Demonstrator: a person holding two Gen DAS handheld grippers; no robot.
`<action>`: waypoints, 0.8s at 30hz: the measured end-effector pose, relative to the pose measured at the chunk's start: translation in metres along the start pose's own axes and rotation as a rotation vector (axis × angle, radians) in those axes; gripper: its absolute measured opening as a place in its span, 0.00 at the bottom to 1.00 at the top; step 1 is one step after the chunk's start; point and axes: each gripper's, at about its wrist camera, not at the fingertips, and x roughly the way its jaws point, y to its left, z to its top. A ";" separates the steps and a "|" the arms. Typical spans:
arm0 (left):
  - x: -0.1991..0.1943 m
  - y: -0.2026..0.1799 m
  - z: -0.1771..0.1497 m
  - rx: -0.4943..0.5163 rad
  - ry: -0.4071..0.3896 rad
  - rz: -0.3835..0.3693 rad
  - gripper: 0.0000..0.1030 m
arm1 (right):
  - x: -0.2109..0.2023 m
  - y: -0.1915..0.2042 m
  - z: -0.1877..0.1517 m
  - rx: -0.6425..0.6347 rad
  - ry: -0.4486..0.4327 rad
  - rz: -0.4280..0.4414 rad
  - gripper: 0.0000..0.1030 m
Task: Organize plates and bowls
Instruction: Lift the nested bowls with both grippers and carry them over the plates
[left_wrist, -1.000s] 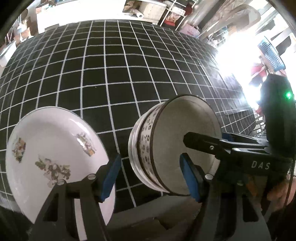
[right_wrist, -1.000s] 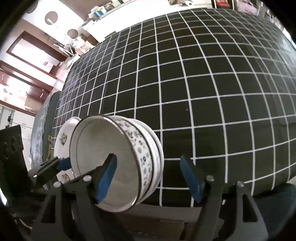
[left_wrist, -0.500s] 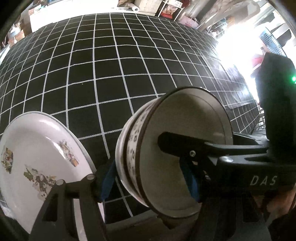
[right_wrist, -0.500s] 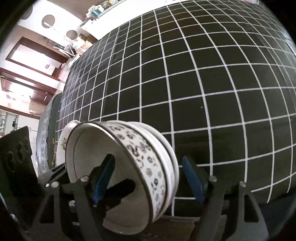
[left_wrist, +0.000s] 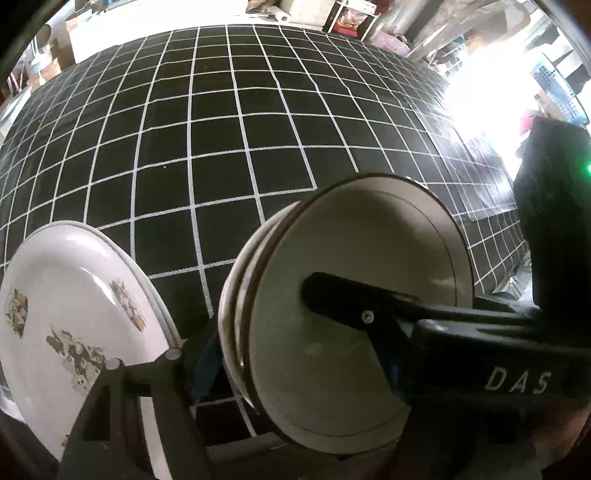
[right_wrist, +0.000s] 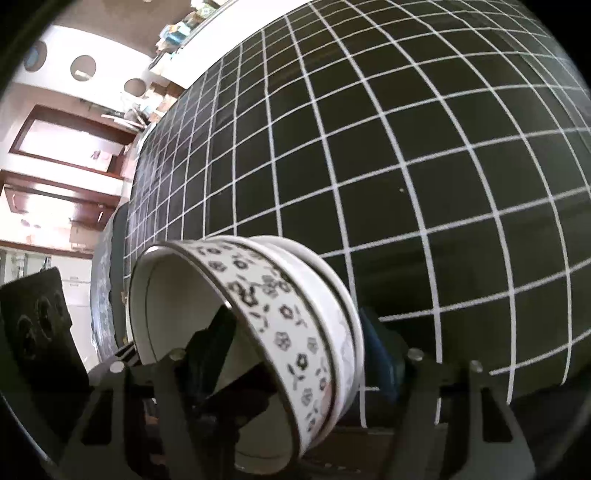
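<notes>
A stack of nested bowls (left_wrist: 354, 295), white with a dark flower band (right_wrist: 280, 332), sits at the near edge of the black grid tablecloth. Both grippers straddle its wall. My left gripper (left_wrist: 295, 354) has one finger outside the stack and one inside. My right gripper (right_wrist: 295, 343) reaches from the opposite side, with one finger inside the bowl and its blue pad (right_wrist: 380, 354) against the outer wall. A white plate with flower prints (left_wrist: 74, 317) lies to the left of the bowls.
The black tablecloth with white grid lines (left_wrist: 221, 129) stretches far beyond the bowls. The table's near edge (right_wrist: 535, 376) runs just under the grippers. Room clutter and shelves stand behind the table (left_wrist: 332, 14).
Both grippers have moved in onto the bowl stack and closed on its wall from open. The bowls now fill more of both views.
</notes>
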 end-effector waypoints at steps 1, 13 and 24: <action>0.002 -0.002 0.001 -0.007 0.002 -0.002 0.70 | -0.002 -0.002 -0.001 0.006 -0.001 -0.010 0.69; 0.005 -0.033 0.005 -0.021 -0.006 -0.009 0.70 | -0.021 0.004 -0.004 0.035 0.010 -0.087 0.70; -0.051 -0.020 0.019 -0.058 -0.110 -0.009 0.70 | -0.041 0.069 0.001 -0.085 -0.040 -0.106 0.70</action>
